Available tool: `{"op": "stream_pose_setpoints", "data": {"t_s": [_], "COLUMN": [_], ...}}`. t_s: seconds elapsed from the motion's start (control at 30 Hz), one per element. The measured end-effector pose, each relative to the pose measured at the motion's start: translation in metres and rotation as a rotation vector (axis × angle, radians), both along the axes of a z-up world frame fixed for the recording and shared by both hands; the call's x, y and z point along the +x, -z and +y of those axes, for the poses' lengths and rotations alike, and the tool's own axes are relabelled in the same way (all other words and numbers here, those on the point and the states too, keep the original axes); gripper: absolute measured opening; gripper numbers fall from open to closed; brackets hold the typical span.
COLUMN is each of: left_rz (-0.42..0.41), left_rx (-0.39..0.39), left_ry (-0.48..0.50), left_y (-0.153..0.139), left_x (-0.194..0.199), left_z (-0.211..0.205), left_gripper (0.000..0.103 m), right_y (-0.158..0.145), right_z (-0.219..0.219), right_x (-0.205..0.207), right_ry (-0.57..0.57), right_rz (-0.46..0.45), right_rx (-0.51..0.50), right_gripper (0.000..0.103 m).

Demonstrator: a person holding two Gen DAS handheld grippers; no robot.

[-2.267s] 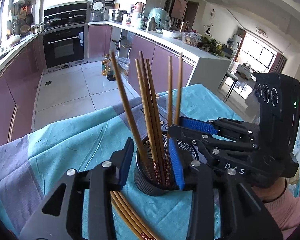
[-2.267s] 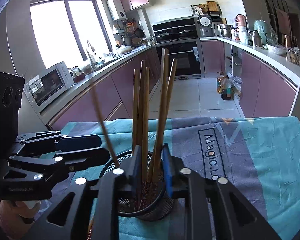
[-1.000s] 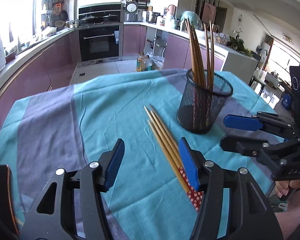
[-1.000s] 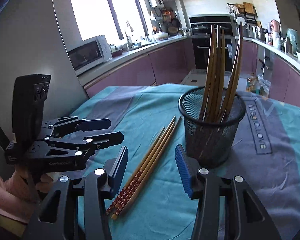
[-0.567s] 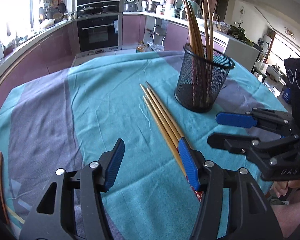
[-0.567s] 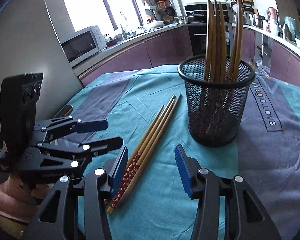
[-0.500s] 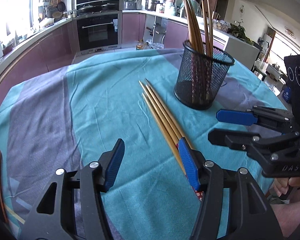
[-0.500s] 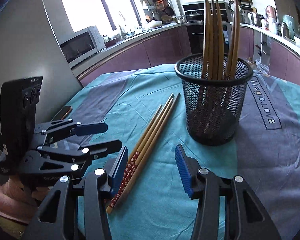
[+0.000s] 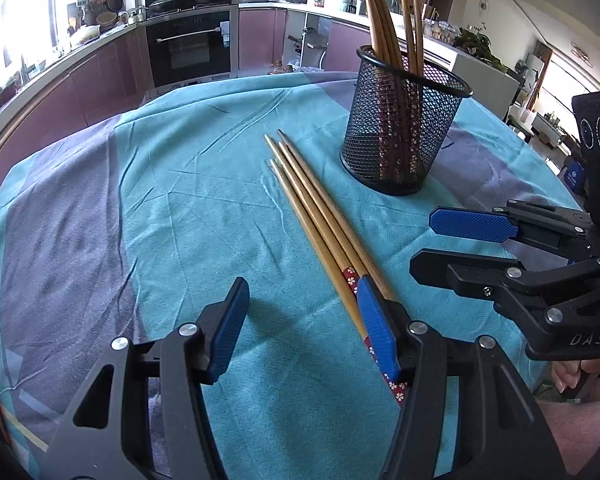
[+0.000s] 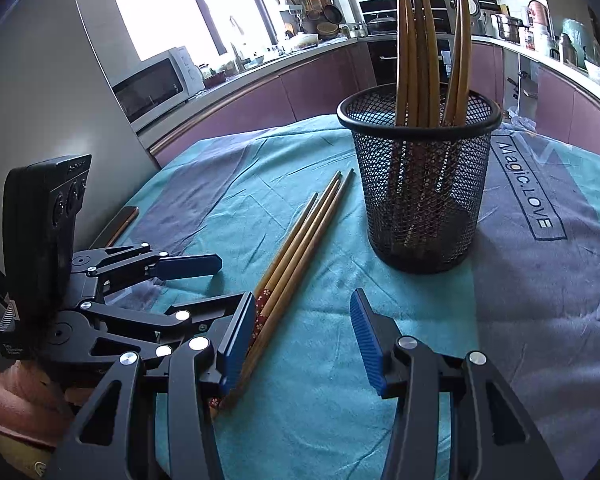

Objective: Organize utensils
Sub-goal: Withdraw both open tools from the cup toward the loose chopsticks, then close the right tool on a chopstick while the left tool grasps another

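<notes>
tablecloth (image 9: 148, 200): teal and grey, printed "Magic.LOVE" legible only in right wrist view | mesh cup (image 9: 404, 128): one, upright, about six chopsticks standing inside | loose chopsticks (image 9: 320, 220): four, flat on the cloth just beside the cup | left gripper (image 9: 300, 320), right gripper (image 10: 300, 340): both jaws apart, empty, over the patterned ends
</notes>
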State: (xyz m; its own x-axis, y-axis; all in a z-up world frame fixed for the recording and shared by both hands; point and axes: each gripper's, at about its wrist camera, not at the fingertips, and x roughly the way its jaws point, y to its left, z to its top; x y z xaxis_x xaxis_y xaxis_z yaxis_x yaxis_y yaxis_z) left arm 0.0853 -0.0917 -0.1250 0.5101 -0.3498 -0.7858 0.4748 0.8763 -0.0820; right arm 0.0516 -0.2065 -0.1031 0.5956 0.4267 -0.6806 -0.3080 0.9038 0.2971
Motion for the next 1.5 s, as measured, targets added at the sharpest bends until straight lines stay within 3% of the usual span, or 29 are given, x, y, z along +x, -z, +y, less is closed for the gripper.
{"op": "stream_pose_setpoints", "data": {"t_s": [0.67, 0.9, 1.23, 1.5], "left_rz": [-0.002, -0.012, 0.004, 0.013], "left_rx": [0.012, 0.042, 0.008, -0.010], "left_ry": [-0.006, -0.008, -0.014, -0.007], "left_y": [0.005, 0.006, 0.004, 0.004], "left_x": [0.002, 0.006, 0.011, 0.014], "left_z": [0.000, -0.003, 0.004, 0.006], "left_gripper": [0.055, 0.050, 0.040, 0.035], "right_y": [0.005, 0.005, 0.010, 0.011], "right_z": [0.009, 0.013, 0.023, 0.026], "right_x": [0.008, 0.010, 0.014, 0.016], "right_ry": [-0.010, -0.005, 0.000, 0.009], "right_rz": [0.018, 0.022, 0.028, 0.031], "right_rx": [-0.020, -0.038, -0.092, -0.133], "right_gripper": [0.047, 0.047, 0.046, 0.041]}}
